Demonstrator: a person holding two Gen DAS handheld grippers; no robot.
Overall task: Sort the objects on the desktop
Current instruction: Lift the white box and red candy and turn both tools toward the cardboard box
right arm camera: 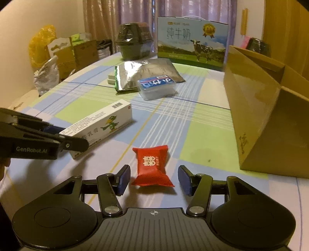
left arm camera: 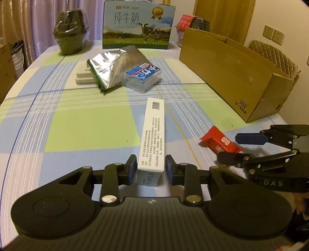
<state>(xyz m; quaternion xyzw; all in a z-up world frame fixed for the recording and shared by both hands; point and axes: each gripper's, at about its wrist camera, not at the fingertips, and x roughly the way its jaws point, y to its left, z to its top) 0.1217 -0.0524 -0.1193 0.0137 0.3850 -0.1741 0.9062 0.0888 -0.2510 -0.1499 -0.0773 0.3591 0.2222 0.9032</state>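
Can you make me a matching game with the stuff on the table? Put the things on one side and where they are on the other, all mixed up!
Things:
1. white box
2. red packet
3. milk carton
4. silver bag

Places:
A. standing upright at the far end of the table
B. between the fingers of the left hand-held gripper
C. lying partly on a white block
D. between the open fingers of the right hand-held gripper

Pairs: 1-B, 2-D, 3-A, 4-C

curtains point(right arm camera: 135, 11) purple, rear | wood door point(left arm camera: 222, 13) rt | wall sockets point(left arm camera: 273, 34) | quilted chair point(left arm camera: 274, 56)
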